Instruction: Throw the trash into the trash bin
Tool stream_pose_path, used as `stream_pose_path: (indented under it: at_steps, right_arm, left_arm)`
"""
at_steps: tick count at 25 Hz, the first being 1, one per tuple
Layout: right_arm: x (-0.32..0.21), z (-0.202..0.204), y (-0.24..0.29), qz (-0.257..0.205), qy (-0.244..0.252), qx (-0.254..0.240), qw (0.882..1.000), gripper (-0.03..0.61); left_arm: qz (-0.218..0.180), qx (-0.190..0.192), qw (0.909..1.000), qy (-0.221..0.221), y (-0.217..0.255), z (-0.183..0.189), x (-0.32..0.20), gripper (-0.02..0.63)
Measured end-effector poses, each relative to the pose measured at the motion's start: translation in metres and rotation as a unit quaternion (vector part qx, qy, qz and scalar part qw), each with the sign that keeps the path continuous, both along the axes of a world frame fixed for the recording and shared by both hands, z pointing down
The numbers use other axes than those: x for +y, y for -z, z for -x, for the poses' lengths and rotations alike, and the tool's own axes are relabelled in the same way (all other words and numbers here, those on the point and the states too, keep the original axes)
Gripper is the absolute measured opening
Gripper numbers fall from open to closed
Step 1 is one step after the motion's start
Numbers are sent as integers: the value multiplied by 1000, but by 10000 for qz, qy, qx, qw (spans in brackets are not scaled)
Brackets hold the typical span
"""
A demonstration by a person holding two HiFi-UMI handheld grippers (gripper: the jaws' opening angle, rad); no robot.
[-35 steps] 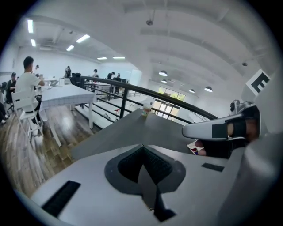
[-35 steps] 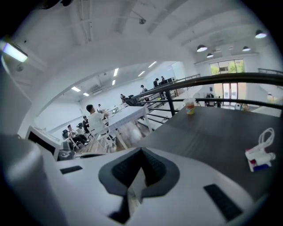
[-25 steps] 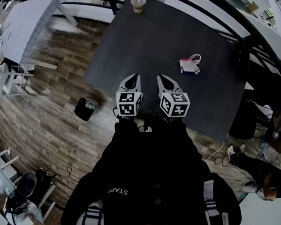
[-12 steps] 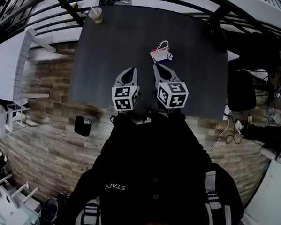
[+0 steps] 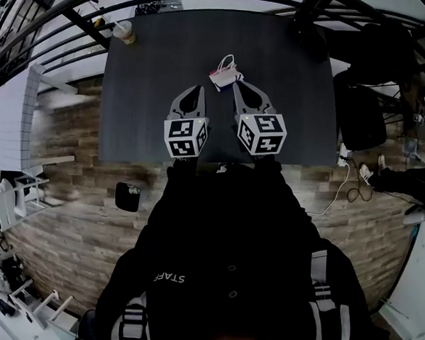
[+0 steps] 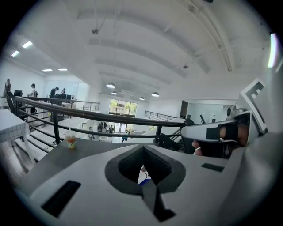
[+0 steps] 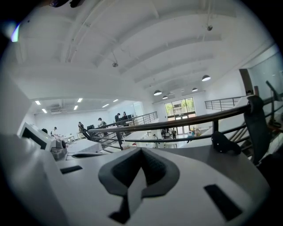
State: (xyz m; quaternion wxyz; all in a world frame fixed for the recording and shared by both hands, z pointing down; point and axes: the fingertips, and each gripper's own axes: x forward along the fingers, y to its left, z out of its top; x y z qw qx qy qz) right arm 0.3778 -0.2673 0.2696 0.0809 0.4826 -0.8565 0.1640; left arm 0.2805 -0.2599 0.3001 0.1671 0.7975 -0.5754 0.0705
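Note:
A small white bag with a loop handle [image 5: 223,77] lies on the dark table [image 5: 153,77]; a sliver of it [image 6: 142,175] shows through the left gripper view's jaws. My right gripper [image 5: 239,86] [image 7: 141,150] is shut and empty, its tip just beside the bag. My left gripper [image 5: 195,91] [image 6: 143,146] is shut and empty too, a little left of the bag. A drink cup with a straw [image 5: 122,32] [image 6: 70,140] stands at the table's far left corner. The black trash bin [image 5: 128,197] sits on the wooden floor, left of me and behind the grippers.
A black railing [image 6: 88,115] [image 7: 177,124] runs behind the table's far edge. A dark object [image 7: 225,143] lies at the table's far right, and a black chair [image 5: 364,117] stands to its right. Cables [image 5: 343,180] trail on the floor.
I have come up to the table: both grippers moved forward over it and rose, and the bag is now right at their tips. The bin has fallen behind on the left.

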Motion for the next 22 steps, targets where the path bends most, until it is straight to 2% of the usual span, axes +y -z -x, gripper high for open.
stream_pose_path:
  at_steps: [5,8,22]
  right_arm:
    - [-2,-7,9,-161,-20,-4,9999,15]
    - [-3,-10,9,-183,-19,-2,9998,15]
    - [-12,-22,-11,-25,-86,15,10000,15]
  left_arm:
    - [-241,-116,9994,-231,16,-21,-3,0]
    - [-267,-27,9993,-269,19,-27,-4,0]
    - [77,-151,9993,-320,-8,-37,-10,0]
